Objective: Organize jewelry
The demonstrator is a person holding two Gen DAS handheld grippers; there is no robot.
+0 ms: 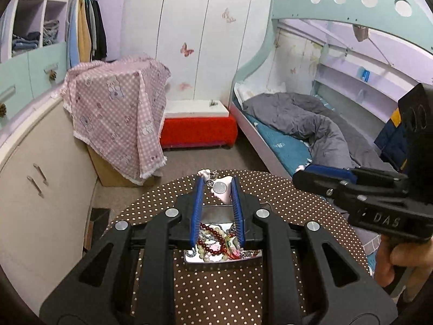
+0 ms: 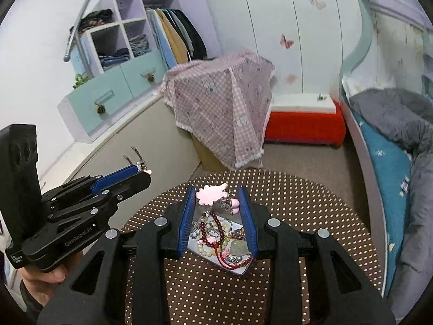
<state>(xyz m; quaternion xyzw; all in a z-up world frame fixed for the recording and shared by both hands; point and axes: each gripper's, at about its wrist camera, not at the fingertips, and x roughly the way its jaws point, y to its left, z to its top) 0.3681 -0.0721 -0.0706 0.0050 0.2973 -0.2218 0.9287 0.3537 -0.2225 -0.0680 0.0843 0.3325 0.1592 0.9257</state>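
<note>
- A shallow metal tray (image 2: 245, 269) is sitting on the round brown polka-dot table (image 2: 311, 216), heaped with tangled jewelry: a dark red bead bracelet (image 2: 216, 223), pale bead strands (image 2: 204, 249), silver chain (image 2: 196, 231) and red cord (image 2: 230, 260).
- A pink flat charm (image 2: 212, 193) is lying at the tray's far edge, with a small silver piece (image 2: 227, 204) just beside it.
- The left gripper (image 1: 216, 182) is hovering above the table with its blue pads (image 1: 198, 205) set moderately apart; a pink-and-silver keychain piece (image 1: 220, 189) with a round silver disc is sitting up at the fingertips, apparently dangling from them. From the right wrist view the same gripper (image 2: 142, 169) is showing a bit of metal and pink at its tip, so it is probably carrying that piece, though the actual grip point is not clear.
- The right gripper (image 2: 216, 192) is hanging over the tray with its fingers parted and nothing between them; the pile is lying directly below and ahead of it.
- Judging by position, the right gripper is the nearer one to the heap, which is lying along its pointing direction, tray long axis running roughly away from the holder.
- The next move is likely calling for a straight descent onto a single strand, the red bracelet being the most separable.
</note>
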